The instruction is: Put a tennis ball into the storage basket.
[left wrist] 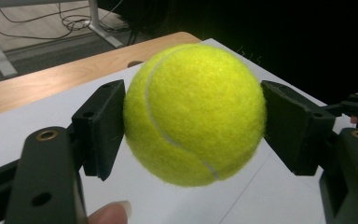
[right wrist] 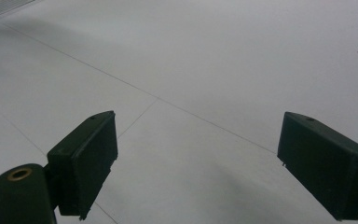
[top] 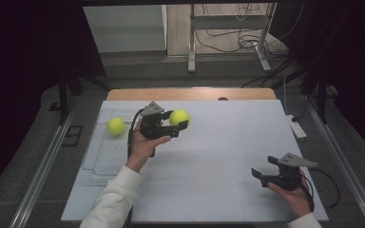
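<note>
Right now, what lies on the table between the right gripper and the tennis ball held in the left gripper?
Nothing: in the high view, bare white table separates the right gripper from the held tennis ball.

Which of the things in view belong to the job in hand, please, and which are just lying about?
In the job:
held tennis ball, clamped in the left tool
second tennis ball
clear tray under it

Lying about:
right tool, open and idle
white device at the table's right edge
</note>
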`<state>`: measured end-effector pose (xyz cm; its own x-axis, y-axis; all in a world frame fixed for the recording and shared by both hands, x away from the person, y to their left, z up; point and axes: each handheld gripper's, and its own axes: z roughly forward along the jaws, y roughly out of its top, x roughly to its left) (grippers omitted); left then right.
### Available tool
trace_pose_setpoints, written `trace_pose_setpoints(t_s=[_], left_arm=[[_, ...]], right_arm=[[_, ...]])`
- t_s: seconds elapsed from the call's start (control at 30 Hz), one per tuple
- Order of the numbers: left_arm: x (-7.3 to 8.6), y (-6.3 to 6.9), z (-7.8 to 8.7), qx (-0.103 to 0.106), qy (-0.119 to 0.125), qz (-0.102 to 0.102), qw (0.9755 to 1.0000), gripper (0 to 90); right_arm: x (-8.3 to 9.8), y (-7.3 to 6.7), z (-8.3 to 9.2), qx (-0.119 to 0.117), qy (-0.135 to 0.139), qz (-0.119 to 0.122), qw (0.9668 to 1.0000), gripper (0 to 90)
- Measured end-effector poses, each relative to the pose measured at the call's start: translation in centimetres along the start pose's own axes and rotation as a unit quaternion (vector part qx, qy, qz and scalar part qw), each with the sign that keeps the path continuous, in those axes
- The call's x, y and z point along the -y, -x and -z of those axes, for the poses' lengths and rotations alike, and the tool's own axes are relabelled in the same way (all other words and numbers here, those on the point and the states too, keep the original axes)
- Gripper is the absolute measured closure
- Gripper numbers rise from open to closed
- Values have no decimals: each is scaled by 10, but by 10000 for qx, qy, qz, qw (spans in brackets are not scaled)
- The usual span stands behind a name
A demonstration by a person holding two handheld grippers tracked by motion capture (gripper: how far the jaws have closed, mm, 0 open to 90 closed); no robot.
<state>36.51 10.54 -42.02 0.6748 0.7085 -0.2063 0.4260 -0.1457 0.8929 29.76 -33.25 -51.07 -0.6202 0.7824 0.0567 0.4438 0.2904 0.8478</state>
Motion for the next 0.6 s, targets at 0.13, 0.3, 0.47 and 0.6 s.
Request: trace_pose_setpoints(t_s=[0.13, 0.3, 0.47, 0.6], left_arm=[[1, -1, 3, -25, 13, 6, 10000, 273], [1, -3, 7, -56, 52, 36, 10000, 273], [2, -6, 10, -135, 57, 43, 9999, 273], [1, -8, 12, -205, 72, 34, 9998, 273]], right_arm=[[0, 0, 0, -1, 7, 10, 10000, 126], [0, 0, 0, -6, 9, 24, 10000, 127], [0, 0, 0, -11, 3, 31, 10000, 127], [0, 0, 0, -13, -4, 33, 10000, 127]])
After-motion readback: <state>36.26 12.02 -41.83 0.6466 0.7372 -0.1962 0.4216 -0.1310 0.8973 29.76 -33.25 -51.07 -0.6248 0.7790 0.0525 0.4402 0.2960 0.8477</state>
